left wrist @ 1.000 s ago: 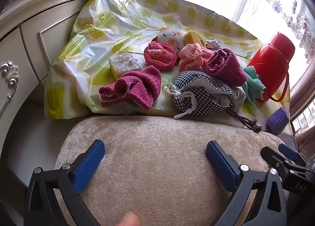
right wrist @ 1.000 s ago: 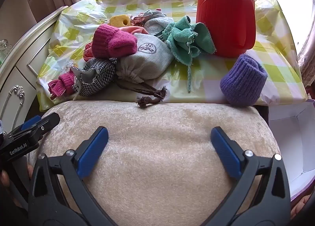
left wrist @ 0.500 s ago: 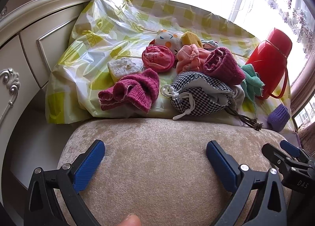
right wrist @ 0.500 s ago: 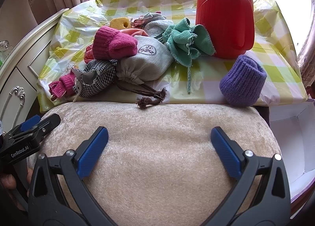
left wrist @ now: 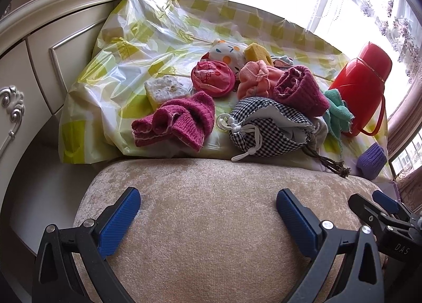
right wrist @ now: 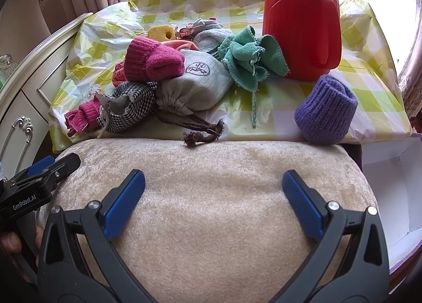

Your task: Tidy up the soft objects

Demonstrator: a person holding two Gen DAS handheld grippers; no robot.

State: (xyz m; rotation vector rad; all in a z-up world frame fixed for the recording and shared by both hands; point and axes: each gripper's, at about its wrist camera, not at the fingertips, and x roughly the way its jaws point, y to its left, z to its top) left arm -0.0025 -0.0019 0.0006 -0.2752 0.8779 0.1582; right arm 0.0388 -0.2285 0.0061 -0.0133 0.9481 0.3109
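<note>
Claws [left wrist: 208,206] [right wrist: 213,188] still agape over cushion [left wrist: 211,224], view nudged leftward

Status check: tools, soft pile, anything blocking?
Both tools, left tool and right tool, open, empty, over the beige cushion. Soft pile untouched on checked cover. Red thermos stands behind the green cloth.

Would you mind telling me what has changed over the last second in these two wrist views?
Very little. The left gripper has drifted slightly, so the pile and the red thermos sit a touch lower in its view; the right gripper barely shifted. Nothing was grasped or released: both stay open above the beige cushion, and the checked pouch, purple knit roll and green cloth lie where they were.
</note>
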